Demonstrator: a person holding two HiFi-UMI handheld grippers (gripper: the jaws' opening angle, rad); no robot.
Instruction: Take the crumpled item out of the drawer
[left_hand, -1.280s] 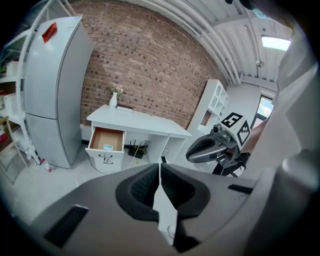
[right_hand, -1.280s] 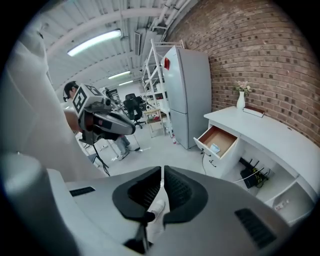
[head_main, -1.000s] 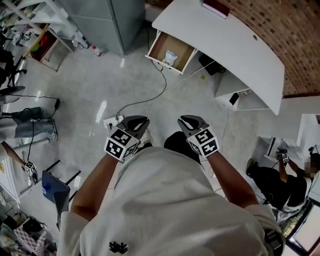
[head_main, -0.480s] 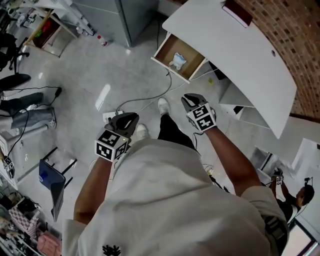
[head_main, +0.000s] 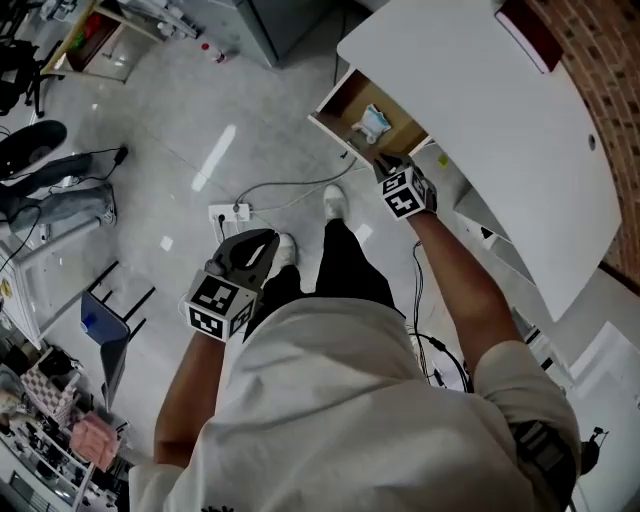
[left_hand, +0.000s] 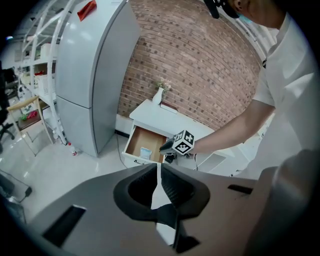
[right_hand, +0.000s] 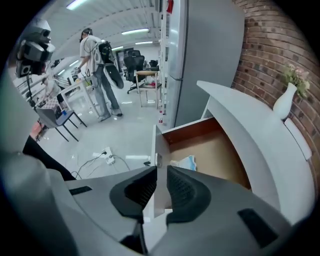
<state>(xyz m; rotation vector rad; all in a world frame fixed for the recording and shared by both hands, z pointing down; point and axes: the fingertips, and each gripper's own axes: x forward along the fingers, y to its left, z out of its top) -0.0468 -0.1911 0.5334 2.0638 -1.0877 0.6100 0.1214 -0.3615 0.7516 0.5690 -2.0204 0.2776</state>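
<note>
The wooden drawer (head_main: 347, 102) stands pulled out from the white desk (head_main: 480, 120). A crumpled white-and-blue item (head_main: 373, 122) lies inside it, also seen in the left gripper view (left_hand: 145, 152) and the right gripper view (right_hand: 188, 162). My right gripper (head_main: 383, 163) is stretched out to the drawer's front edge, just short of the item, jaws a narrow gap apart and empty (right_hand: 161, 186). The drawer's front panel (right_hand: 159, 142) shows edge-on beyond that gap. My left gripper (head_main: 260, 242) hangs back by my leg, shut on nothing (left_hand: 159, 172).
A power strip (head_main: 228, 212) with a cable lies on the grey floor between me and the drawer. A tall grey cabinet (left_hand: 90, 75) stands left of the desk. A white vase (right_hand: 284, 102) sits on the desk. A blue chair (head_main: 100, 325) is at the left; people (right_hand: 92, 55) stand far back.
I have stepped closer to the desk. My right gripper has reached forward from in front of my body to the drawer's front edge; the left gripper has stayed low by my side.
</note>
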